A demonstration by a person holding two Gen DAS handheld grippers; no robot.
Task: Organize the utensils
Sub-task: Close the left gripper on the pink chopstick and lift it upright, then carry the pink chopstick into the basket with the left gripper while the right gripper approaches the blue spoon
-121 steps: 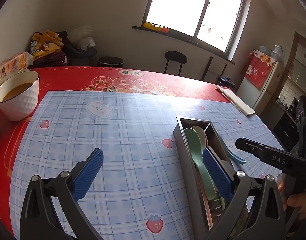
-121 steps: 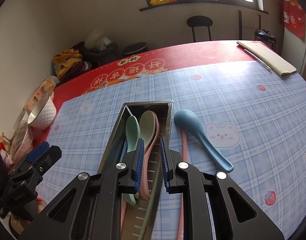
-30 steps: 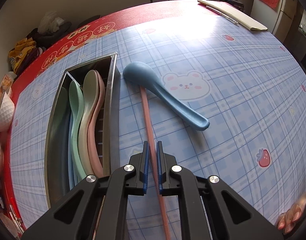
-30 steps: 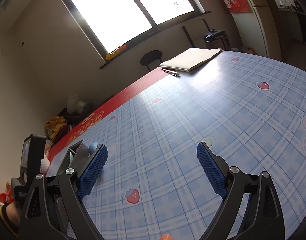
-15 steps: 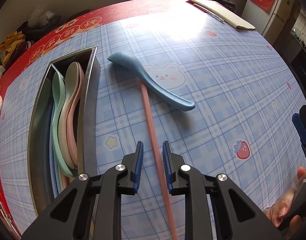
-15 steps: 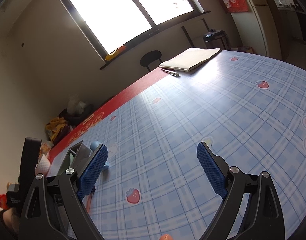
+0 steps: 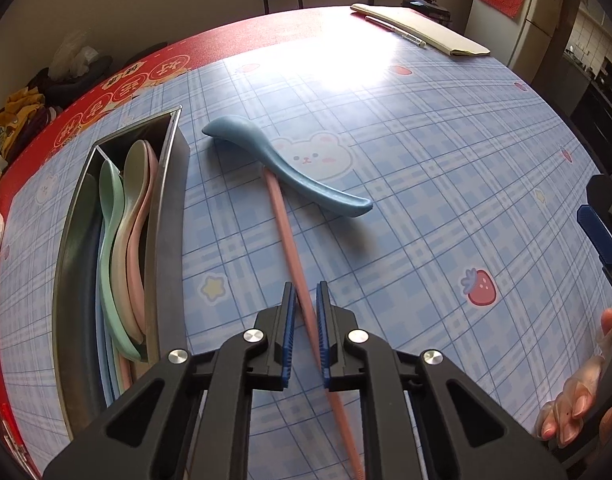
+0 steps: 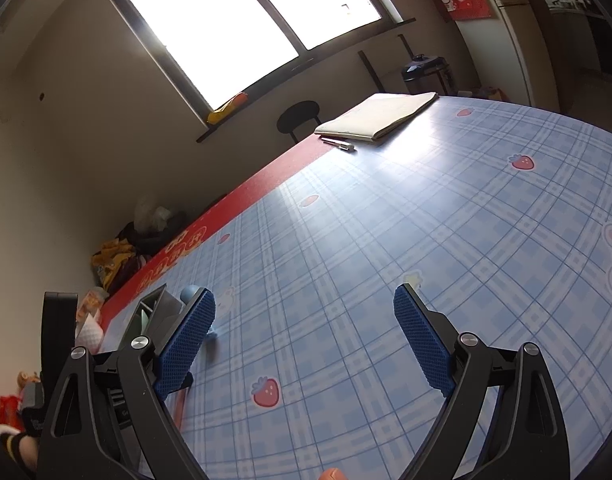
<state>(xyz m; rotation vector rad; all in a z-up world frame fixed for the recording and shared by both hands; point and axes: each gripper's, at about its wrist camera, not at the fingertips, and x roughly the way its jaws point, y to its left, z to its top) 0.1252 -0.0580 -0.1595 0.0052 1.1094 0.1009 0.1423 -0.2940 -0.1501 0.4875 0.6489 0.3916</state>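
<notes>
Change: left gripper [image 7: 305, 332] jaws narrower than half a second ago, not clamping.
Pink chopstick [image 7: 284, 224]: between them.
Right gripper [image 8: 304, 340]: wide apart, empty.

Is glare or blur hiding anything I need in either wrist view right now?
Left wrist view: window glare washes out the far tablecloth, but the pink chopstick, blue spoon and metal tray stay sharp. Right wrist view: the window is blown out; the table is readable, with fisheye bending at the edges.
</notes>
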